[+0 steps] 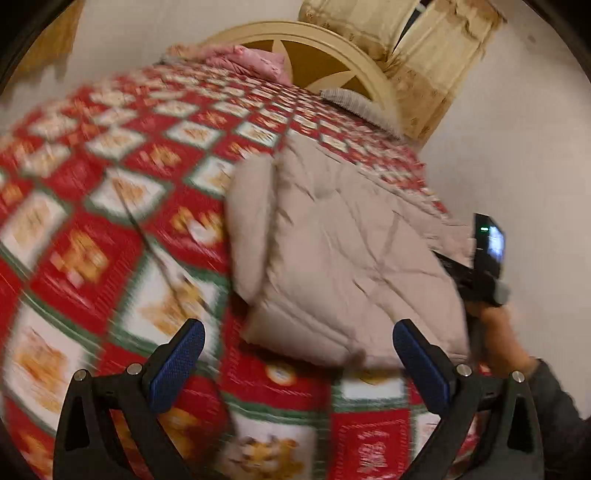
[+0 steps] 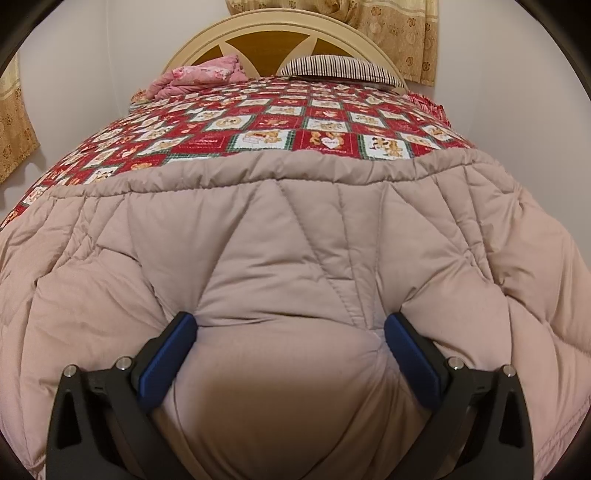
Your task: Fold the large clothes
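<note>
A large beige quilted padded coat (image 1: 343, 254) lies folded on the red patchwork bedspread (image 1: 110, 192) near the bed's right edge. My left gripper (image 1: 299, 354) is open and empty, hovering above the bedspread just short of the coat's near edge. The view is motion-blurred. In the right wrist view the coat (image 2: 295, 229) fills the lower frame. My right gripper (image 2: 290, 332) is wide open, its jaws pressed into the puffy fabric on either side of a bulge, not closed on it. The right gripper's body also shows in the left wrist view (image 1: 484, 266) at the coat's right edge.
A cream and wood headboard (image 2: 288, 40) stands at the far end, with a pink bundle (image 2: 199, 75) and a striped pillow (image 2: 340, 68) in front of it. Gold curtains (image 2: 399, 33) hang behind. White walls flank the bed.
</note>
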